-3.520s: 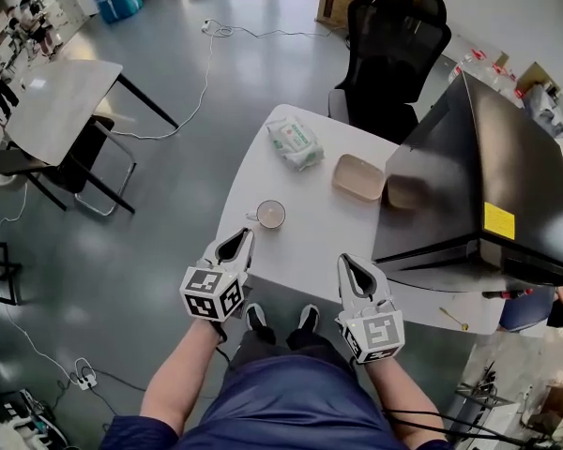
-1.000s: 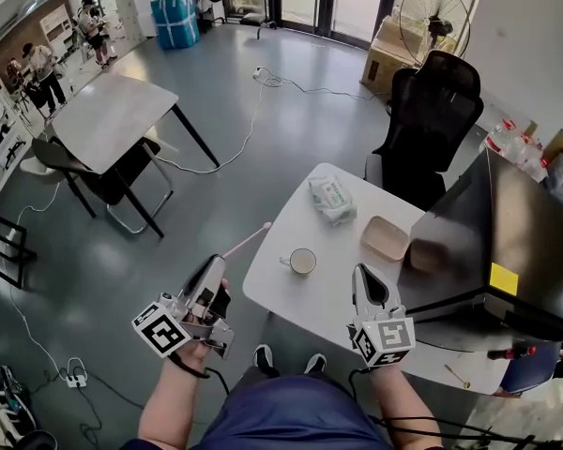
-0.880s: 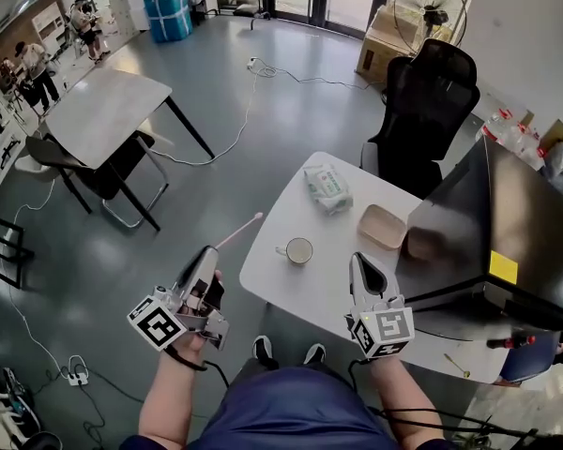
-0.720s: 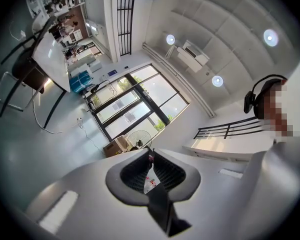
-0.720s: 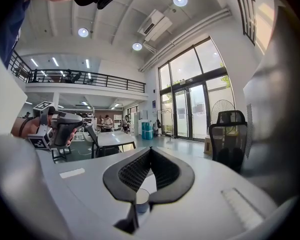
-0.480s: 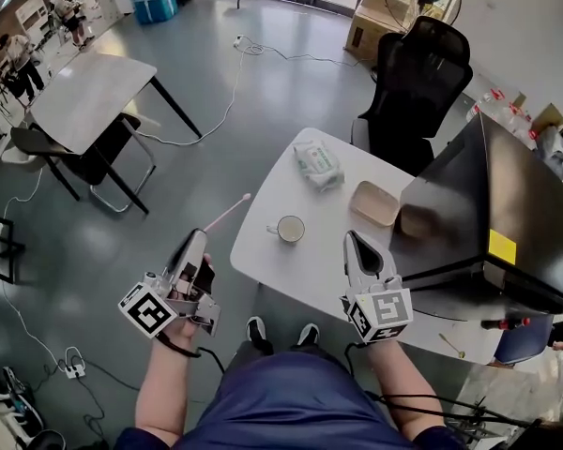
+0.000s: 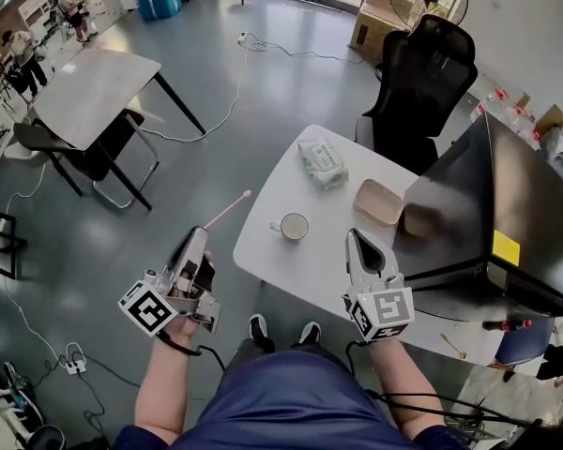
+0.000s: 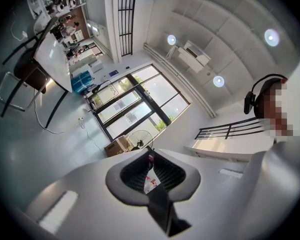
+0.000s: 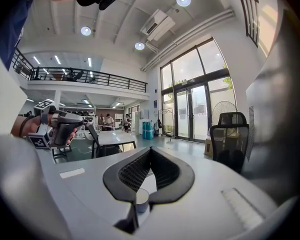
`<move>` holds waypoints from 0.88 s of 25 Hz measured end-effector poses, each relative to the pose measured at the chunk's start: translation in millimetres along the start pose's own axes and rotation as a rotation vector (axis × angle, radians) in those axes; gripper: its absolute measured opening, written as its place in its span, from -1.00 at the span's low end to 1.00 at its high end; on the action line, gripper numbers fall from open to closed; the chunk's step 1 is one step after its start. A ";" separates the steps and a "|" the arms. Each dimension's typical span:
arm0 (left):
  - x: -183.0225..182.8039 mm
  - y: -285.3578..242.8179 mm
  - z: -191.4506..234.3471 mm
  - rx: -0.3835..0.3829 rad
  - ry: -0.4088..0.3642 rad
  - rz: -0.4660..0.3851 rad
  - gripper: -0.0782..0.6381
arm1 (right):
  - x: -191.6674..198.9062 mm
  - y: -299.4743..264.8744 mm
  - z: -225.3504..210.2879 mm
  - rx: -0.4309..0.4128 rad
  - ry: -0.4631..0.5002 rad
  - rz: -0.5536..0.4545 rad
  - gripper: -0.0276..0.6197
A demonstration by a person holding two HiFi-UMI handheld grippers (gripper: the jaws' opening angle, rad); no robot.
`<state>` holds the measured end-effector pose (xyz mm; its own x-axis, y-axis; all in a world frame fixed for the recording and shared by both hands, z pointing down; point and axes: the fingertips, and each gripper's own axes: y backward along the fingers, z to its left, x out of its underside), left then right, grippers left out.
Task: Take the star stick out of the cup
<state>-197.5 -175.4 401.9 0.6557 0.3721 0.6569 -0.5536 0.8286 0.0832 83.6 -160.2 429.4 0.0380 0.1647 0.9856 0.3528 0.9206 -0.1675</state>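
A thin pink star stick [image 7: 227, 210] sticks out forward from my left gripper [image 7: 199, 236], which is shut on its lower end and held off the white table's [image 7: 291, 270] left edge, over the floor. In the left gripper view the stick's white and red end [image 8: 149, 178] shows between the closed jaws of the left gripper [image 8: 150, 152]. The white cup [image 7: 293, 226] stands on the table, to the right of the stick's tip. My right gripper [image 7: 355, 236] is shut and empty, just right of the cup; that cup [image 9: 141, 198] shows below the right gripper [image 9: 150, 150].
On the table lie a tissue pack [image 7: 321, 162] and a beige tray [image 7: 379, 202], with a big black box [image 7: 493, 214] at the right. A black office chair [image 7: 422, 64] stands behind it. A grey table [image 7: 94, 97] with chairs stands far left, with people [image 7: 9, 50] beyond.
Earlier both grippers were at the table's near edge by the cup. Now the left gripper holds the stick out to the left of the table. In the last half second little has moved.
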 end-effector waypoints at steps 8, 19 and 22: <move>3.2 0.6 2.7 0.007 0.017 0.008 -0.70 | 0.4 0.4 -0.5 0.011 -0.005 0.002 -0.89; 3.1 0.7 2.5 0.007 0.011 0.009 -0.70 | -2.5 -0.8 1.5 0.001 0.002 -0.012 -0.90; 3.8 -0.9 0.7 0.017 0.019 0.007 -0.70 | -3.8 -0.2 1.5 0.001 0.003 -0.016 -0.90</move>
<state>-194.9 -175.0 404.8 0.6613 0.3865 0.6429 -0.5670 0.8187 0.0911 81.9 -160.6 425.7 0.0350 0.1485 0.9883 0.3528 0.9234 -0.1513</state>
